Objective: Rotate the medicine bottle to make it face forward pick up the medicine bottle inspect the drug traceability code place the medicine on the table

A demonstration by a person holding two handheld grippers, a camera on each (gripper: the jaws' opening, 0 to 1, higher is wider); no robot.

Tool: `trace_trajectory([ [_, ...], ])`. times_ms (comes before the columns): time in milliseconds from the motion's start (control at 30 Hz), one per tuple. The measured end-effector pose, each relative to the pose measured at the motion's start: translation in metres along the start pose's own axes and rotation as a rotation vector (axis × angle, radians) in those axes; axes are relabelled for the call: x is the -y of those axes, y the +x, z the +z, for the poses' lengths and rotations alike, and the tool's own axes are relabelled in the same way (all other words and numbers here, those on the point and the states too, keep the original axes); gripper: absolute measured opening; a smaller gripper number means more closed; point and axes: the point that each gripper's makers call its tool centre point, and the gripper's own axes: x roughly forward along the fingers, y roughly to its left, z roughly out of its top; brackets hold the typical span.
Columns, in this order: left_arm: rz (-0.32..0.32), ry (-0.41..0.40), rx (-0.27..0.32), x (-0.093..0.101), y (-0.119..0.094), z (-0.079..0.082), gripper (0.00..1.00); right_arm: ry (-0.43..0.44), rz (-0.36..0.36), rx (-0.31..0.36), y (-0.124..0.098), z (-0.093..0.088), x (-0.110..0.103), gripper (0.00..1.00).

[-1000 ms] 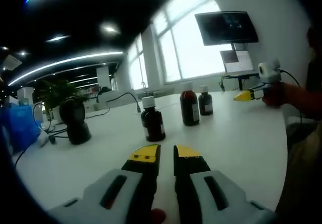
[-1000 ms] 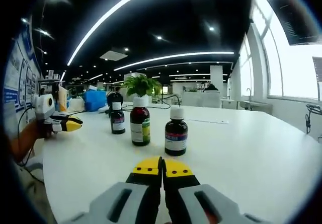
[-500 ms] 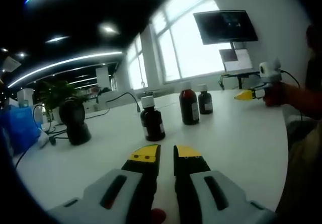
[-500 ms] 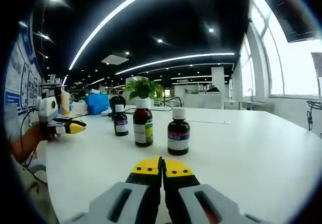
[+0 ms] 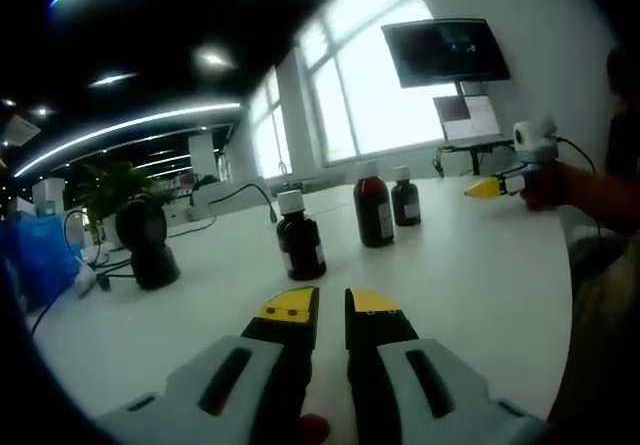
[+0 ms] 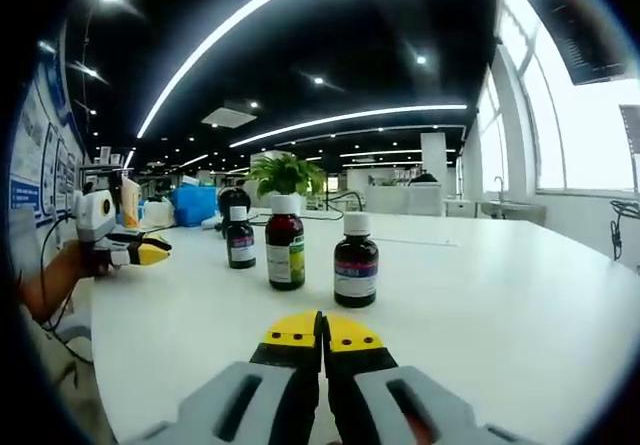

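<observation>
Three dark brown medicine bottles stand upright in a row on the white round table, apart from each other. In the right gripper view, the nearest one is a small brown bottle with a white cap and a white-and-blue label. Beside it, to the left, stands a taller brown bottle with a white cap and a green-and-white label. Further left is a small dark bottle with a white cap. None of them is touched by a gripper. What is inside the bottles I cannot tell, because the glass is too dark.

The right gripper, with yellow tips on grey bodies, is low over the table, well before the nearest bottle, pointing toward it. Its jaws are closed together and hold nothing.

The left gripper is also low over the table, pointing toward the bottle row from the other side. Its jaws are parallel with a narrow gap between them, and nothing is in the gap.

Behind the bottles there is a green potted plant and a black rounded device with cables.
</observation>
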Motion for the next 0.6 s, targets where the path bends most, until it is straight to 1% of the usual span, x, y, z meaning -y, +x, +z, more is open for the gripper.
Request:
trace_trajectory([
  [433,0.001,0.009,-0.003,0.0001,-0.0004,-0.0017,0.05,-0.005,0.013,0.000,-0.0005,0.0007,-0.0081,0.00],
  [500,-0.001,0.010,-0.003,0.0003,-0.0001,-0.0020,0.05,-0.005,0.013,-0.001,0.0005,0.0000,-0.0041,0.00],
  [600,0.001,0.008,-0.002,-0.0001,0.0000,-0.0020,0.05,0.003,0.022,0.003,0.0002,0.0006,-0.0055,0.00],
])
